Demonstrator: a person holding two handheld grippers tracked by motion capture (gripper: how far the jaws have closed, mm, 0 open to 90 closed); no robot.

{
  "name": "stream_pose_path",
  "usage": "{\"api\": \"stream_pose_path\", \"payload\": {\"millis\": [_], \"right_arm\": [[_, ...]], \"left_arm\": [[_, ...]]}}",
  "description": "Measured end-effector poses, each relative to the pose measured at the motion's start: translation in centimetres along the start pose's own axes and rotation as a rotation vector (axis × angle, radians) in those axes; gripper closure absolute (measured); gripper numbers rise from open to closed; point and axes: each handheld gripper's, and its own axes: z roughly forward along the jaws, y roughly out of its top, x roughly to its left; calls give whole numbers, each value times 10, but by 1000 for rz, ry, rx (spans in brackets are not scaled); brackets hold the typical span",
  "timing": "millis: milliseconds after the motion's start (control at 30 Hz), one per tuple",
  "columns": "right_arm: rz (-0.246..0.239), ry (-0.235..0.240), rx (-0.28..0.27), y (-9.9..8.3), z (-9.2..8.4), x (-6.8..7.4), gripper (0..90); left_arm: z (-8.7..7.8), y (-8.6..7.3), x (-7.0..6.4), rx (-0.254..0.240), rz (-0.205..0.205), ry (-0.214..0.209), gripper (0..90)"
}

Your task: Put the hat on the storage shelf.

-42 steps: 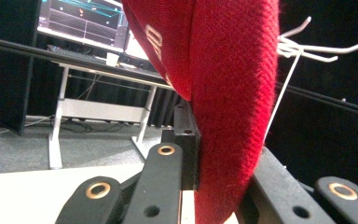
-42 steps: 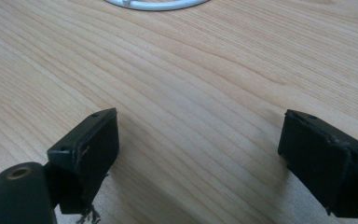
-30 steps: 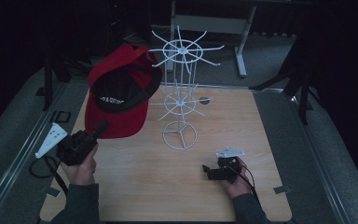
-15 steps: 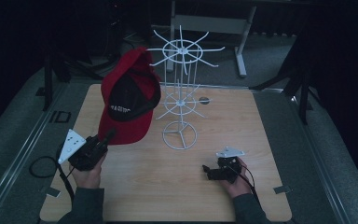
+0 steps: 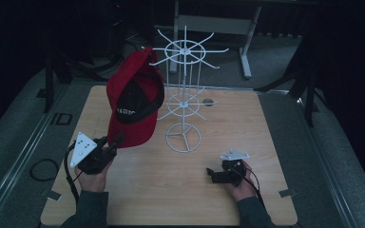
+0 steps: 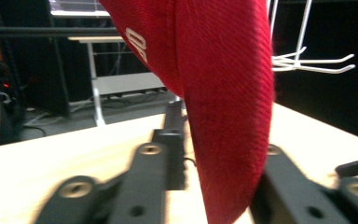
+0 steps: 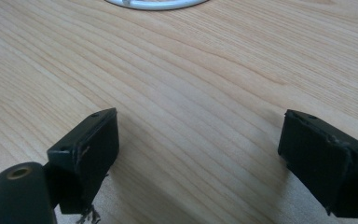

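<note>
I have the red cap [image 5: 135, 102] pinched by its brim in my left gripper [image 5: 111, 145], raised at centre-left of the high view beside the white wire rack [image 5: 184, 95]; it looks unhooked, though I can't be sure. My right gripper [image 5: 215, 175] rests lower right on the wooden table [image 5: 266, 142], jaws wide apart and empty, so the hanging is left.

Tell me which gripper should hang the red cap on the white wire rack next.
Left, most likely. The left gripper is already shut on the red cap's brim, holding it raised beside the white wire rack. The right gripper rests low on the table, jaws open and holding nothing.
</note>
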Motion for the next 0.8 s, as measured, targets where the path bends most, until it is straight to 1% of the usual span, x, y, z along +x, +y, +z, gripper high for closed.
{"api": "stream_pose_path", "payload": {"millis": [133,200,267,367,600,700,800], "right_arm": [[-1,0,0,0,0,0,122],[-1,-1,0,0,0,0,121],[-3,0,0,0,0,0,121],[-2,-1,1,0,0,0,122],[-1,0,1,0,0,0,121],[-2,-1,1,0,0,0,121],[-2,-1,1,0,0,0,121]], "left_arm": [[0,1,4,6,-31,-11,614],[0,0,6,16,-42,-10,580],[-1,-2,8,23,-47,-6,560],[-1,-6,12,46,-70,-5,527],[-2,-18,20,91,-94,12,462],[-2,-24,24,114,-110,27,420],[-2,-28,27,121,-122,36,394]]}}
